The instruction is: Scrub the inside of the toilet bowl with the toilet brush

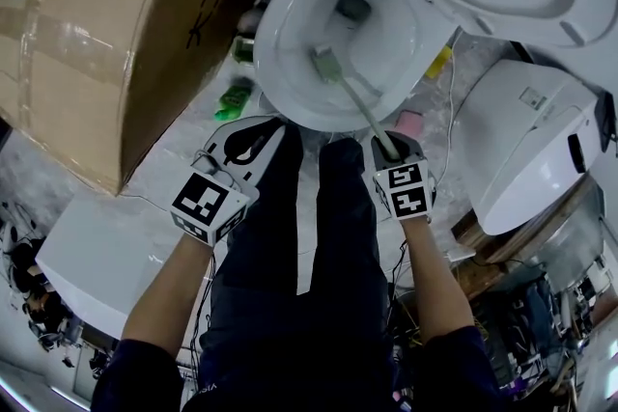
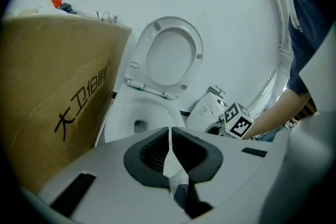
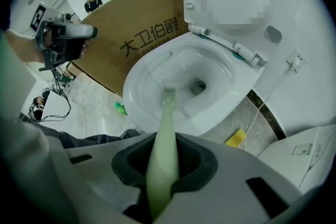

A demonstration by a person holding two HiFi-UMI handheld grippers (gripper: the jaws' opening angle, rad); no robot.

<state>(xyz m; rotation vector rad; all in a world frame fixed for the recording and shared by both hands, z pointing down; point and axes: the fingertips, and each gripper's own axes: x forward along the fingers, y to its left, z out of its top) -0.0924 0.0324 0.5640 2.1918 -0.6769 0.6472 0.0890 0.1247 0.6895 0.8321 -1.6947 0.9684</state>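
I see a white toilet bowl [image 1: 280, 63], a pale green toilet brush [image 1: 357, 101], a brown cardboard box [image 1: 126, 43] with black lettering, and black-and-white square markers [image 1: 206, 206] on my left tool [image 2: 169, 136] and right tool [image 3: 164, 149].

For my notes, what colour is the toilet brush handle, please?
Pale green handle, best in right gripper view.

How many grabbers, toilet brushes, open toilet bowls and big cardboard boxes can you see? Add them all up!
grippers: 2, the left gripper and the right gripper
toilet brush: 1
toilet bowl: 1
cardboard box: 1
Total: 5
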